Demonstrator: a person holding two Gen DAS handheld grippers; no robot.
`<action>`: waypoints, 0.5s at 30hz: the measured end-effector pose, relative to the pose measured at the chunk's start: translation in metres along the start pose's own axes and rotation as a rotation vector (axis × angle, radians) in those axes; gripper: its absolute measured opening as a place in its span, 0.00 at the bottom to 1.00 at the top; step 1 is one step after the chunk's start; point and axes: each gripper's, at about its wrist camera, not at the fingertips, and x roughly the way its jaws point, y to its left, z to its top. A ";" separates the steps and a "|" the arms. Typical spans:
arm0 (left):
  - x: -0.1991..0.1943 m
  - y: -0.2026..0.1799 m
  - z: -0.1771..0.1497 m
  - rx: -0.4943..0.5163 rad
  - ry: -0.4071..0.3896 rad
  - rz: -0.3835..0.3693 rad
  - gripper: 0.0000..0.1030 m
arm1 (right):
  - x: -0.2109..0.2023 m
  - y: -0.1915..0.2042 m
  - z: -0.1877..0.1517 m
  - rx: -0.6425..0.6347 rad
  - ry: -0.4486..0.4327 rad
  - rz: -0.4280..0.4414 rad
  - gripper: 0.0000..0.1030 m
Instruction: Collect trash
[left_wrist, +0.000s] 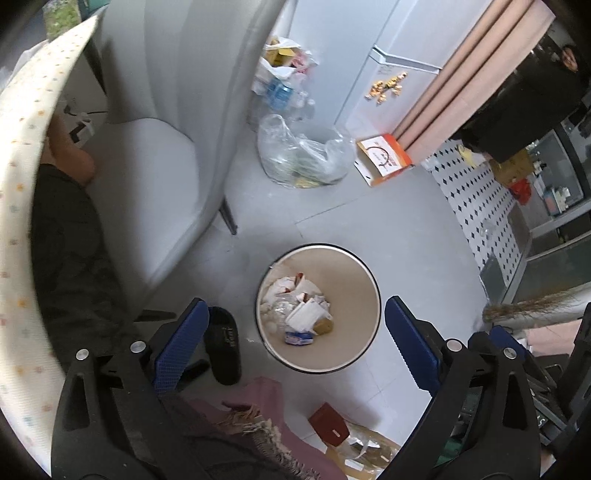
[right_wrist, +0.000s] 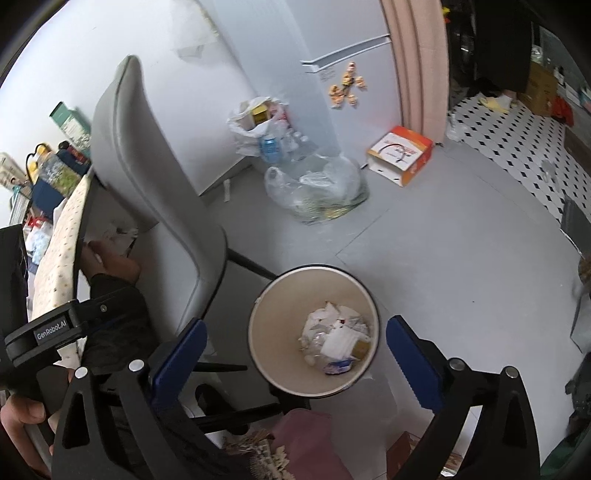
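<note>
A round beige bin (left_wrist: 354, 288) stands on the grey floor, with crumpled white paper and wrappers (left_wrist: 299, 314) lying at its bottom. My left gripper (left_wrist: 295, 302) hangs above the bin, open, with nothing between its blue pads (left_wrist: 181, 347). In the right wrist view the same bin (right_wrist: 273, 325) and its trash (right_wrist: 336, 339) sit below my right gripper (right_wrist: 297, 323), which is also open wide and empty. The left gripper's black body (right_wrist: 37, 332) shows at the left edge, held by a hand (right_wrist: 22, 410).
A grey chair (left_wrist: 155, 147) stands left of the bin. A clear plastic bag (left_wrist: 303, 158), a bag of bottles (left_wrist: 280, 81) and an orange-white box (left_wrist: 384, 158) lie by the fridge (left_wrist: 369, 55). A black slipper (left_wrist: 221, 343), pink fringed cloth (left_wrist: 266, 417) and a red box (left_wrist: 328, 424) lie near the bin.
</note>
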 end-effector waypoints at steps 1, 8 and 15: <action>-0.007 0.005 0.000 -0.001 -0.012 0.009 0.93 | -0.002 0.005 0.001 -0.006 -0.002 0.010 0.92; -0.062 0.050 -0.005 -0.034 -0.090 0.071 0.94 | -0.018 0.060 0.000 -0.072 -0.001 0.080 0.93; -0.112 0.103 -0.015 -0.109 -0.161 0.117 0.94 | -0.033 0.130 -0.006 -0.195 0.007 0.147 0.93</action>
